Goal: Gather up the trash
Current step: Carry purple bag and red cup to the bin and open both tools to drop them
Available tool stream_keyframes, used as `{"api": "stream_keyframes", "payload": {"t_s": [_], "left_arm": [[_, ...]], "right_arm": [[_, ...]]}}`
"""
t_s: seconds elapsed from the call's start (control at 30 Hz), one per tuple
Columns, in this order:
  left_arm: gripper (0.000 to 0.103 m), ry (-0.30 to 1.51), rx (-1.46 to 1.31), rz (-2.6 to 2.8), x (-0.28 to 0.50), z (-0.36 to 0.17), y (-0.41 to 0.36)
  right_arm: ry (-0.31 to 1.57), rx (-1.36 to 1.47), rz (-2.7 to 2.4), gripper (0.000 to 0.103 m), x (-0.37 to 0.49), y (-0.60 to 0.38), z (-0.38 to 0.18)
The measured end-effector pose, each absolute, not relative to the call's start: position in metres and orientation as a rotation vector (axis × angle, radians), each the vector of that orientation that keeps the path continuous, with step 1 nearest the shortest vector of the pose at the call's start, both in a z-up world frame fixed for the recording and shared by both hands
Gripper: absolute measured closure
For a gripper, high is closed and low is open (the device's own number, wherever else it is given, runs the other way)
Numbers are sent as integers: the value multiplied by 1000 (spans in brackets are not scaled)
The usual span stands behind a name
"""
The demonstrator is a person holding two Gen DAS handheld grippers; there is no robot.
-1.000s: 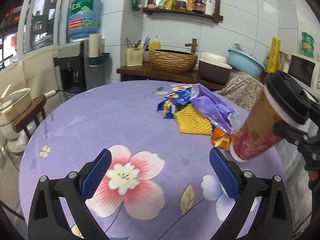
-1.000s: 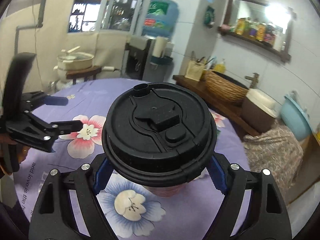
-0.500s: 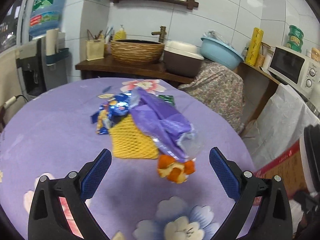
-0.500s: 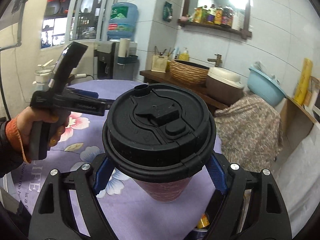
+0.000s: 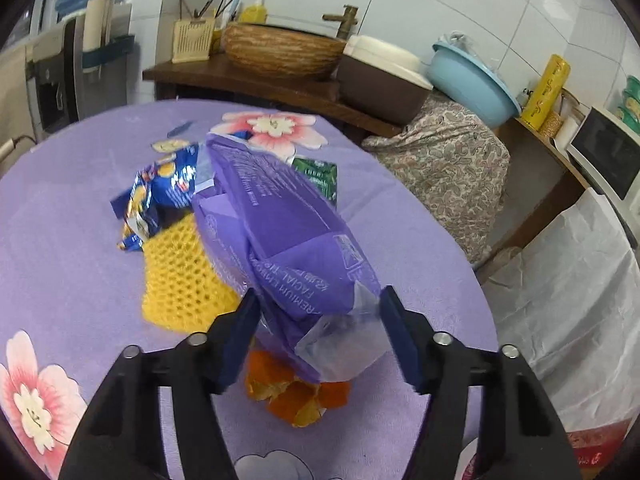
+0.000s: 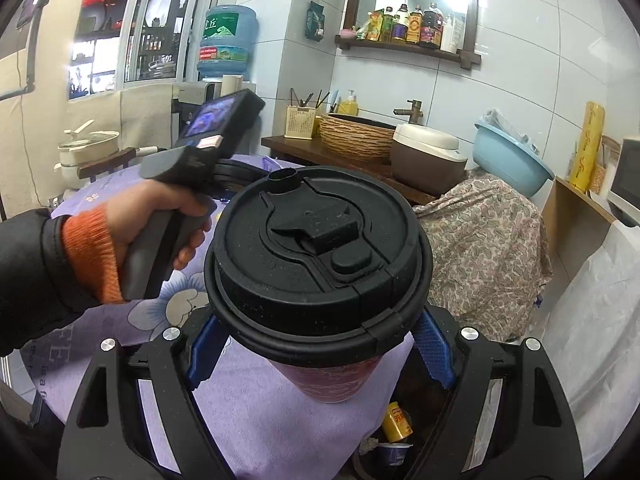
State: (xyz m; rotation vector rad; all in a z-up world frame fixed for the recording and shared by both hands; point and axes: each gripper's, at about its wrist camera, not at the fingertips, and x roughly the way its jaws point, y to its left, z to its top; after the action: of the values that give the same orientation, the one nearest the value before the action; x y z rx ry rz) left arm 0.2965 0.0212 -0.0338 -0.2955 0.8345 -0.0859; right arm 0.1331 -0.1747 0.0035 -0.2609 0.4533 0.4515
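our left tongs [image 5: 316, 320] are closing around the near end of the crumpled purple plastic tissue wrapper [image 5: 280, 236], its long axis running away from them; right tongs [image 6: 320, 348] grip the black-lidded red paper cup [image 6: 320, 256].

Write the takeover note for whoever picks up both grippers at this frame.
Left gripper: fingers closing around the purple tissue wrapper, not yet lifted off the table.
Right gripper: shut on the lidded paper cup, held over the bin beside the table; not dropped.
Left on the table: blue snack bag, yellow foam net, orange peel, green packet.
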Motion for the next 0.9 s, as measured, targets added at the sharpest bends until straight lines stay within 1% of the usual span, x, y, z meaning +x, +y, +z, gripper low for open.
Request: {"api": "stream_keyframes", "payload": {"t_s": [0.07, 0.23, 0.4, 0.63, 0.77, 0.9], "left_arm": [[51, 825, -315, -87, 292, -34, 25], [59, 776, -341, -102, 278, -23, 31], [62, 685, -314, -125, 250, -2, 32], [63, 590, -364, -185, 209, 21, 39], [63, 496, -317, -166, 187, 42, 37], [63, 479, -305, -208, 178, 53, 31]], "right_arm": [[449, -252, 450, 22, 133, -178, 4], [439, -216, 437, 22, 134, -184, 3], [423, -169, 426, 22, 133, -191, -2], [403, -86, 410, 22, 131, -208, -5], [392, -70, 403, 22, 128, -213, -7], [384, -64, 396, 22, 124, -215, -8]]}}
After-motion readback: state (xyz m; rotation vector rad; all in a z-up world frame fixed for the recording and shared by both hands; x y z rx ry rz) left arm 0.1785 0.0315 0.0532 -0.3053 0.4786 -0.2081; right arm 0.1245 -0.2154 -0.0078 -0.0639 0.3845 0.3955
